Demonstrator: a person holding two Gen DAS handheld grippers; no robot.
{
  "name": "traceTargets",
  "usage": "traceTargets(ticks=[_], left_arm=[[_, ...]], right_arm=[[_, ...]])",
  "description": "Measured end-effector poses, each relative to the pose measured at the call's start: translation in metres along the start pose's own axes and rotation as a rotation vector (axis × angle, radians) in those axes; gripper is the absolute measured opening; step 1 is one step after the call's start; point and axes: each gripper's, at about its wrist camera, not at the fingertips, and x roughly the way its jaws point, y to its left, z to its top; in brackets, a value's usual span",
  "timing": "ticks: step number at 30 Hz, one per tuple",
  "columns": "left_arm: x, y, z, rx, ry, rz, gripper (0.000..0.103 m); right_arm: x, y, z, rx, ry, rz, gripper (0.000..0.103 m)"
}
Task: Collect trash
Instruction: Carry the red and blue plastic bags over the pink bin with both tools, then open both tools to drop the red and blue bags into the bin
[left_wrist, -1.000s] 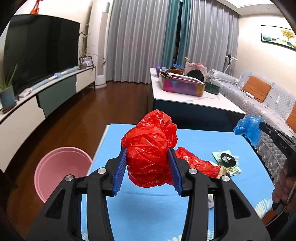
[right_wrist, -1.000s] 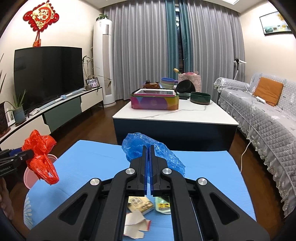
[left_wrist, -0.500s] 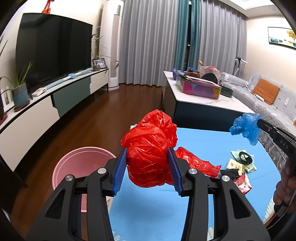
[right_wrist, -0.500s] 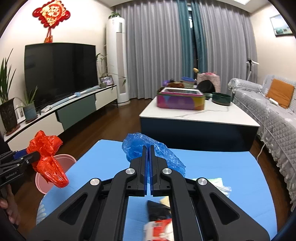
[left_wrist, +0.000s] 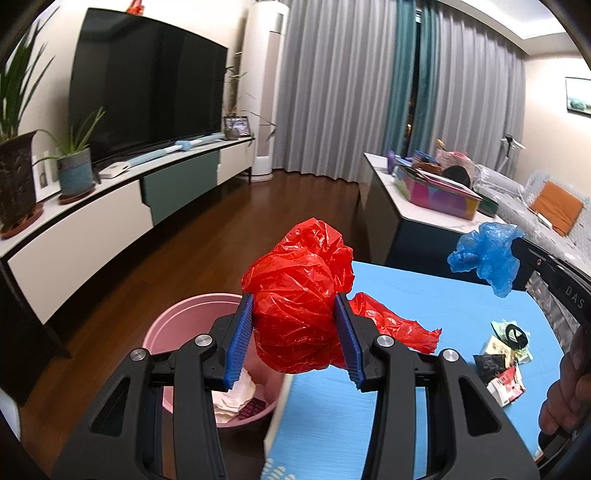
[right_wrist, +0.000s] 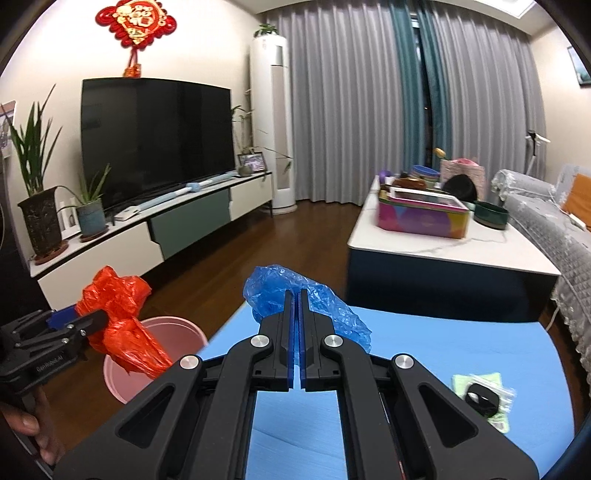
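Two grippers in view, each carrying one crumpled plastic bag. Left gripper (left_wrist: 295, 332): blue-padded fingers (left_wrist: 240, 336) clamped on either side of a red plastic bag (left_wrist: 299, 295), which bulges above and below the pads; a loose tail of it trails off to the right over the blue table (left_wrist: 424, 302). In the right wrist view the same red bag (right_wrist: 118, 317) hangs above the near rim of the pink bin (right_wrist: 147, 354) (exact overlap with the opening hard to judge from this angle).

Right gripper (right_wrist: 297, 321): jaws pressed together with only a thin slit between the pads, pinching a blue plastic bag (right_wrist: 317, 302) that puffs out to both sides of the tips. From the left wrist view the blue bag (left_wrist: 484, 254) is held up in the air, above the far right part of the table, well apart from the red one. A hand (left_wrist: 569, 391) grips that gripper's handle at the right edge.

Pink bin (left_wrist: 184, 321) stands on the wood floor just beside the table's left edge; white crumpled paper (left_wrist: 236, 395) lies inside it.

Left on the table: a small cluster of wrappers (left_wrist: 502, 365) near the right side, including a greenish packet with a black ring (right_wrist: 484, 398) on it.

Background: television (right_wrist: 155, 136) on a low console, plants, grey curtains, coffee table with a colourful box (right_wrist: 421, 214).
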Motion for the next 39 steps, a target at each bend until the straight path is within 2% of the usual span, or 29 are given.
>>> traceTargets(ticks=[11,13,17,22,36,38,39], left_arm=[[-0.003,0.040,0.010,-0.058,-0.031,0.102,0.043],[-0.002,0.051,0.013,-0.072,-0.028,0.141,0.043],[0.004,0.070,0.017,-0.087,-0.006,0.216,0.043],[0.014,0.092,0.020,-0.115,0.038,0.262,0.044],[0.037,0.114,0.015,-0.152,0.101,0.268,0.045],[0.041,0.118,0.015,-0.160,0.116,0.259,0.050],[0.043,0.118,0.015,-0.163,0.126,0.257,0.051]], right_arm=[[0.024,0.057,0.013,-0.026,-0.001,0.095,0.002],[0.031,0.067,0.014,-0.029,0.006,0.112,0.002],[0.047,0.088,0.015,-0.032,0.024,0.142,0.002],[0.066,0.113,0.016,-0.054,0.040,0.177,0.002],[0.109,0.161,0.013,-0.114,0.079,0.249,0.002],[0.115,0.164,0.011,-0.120,0.098,0.261,0.005],[0.120,0.166,0.010,-0.124,0.122,0.273,0.011]])
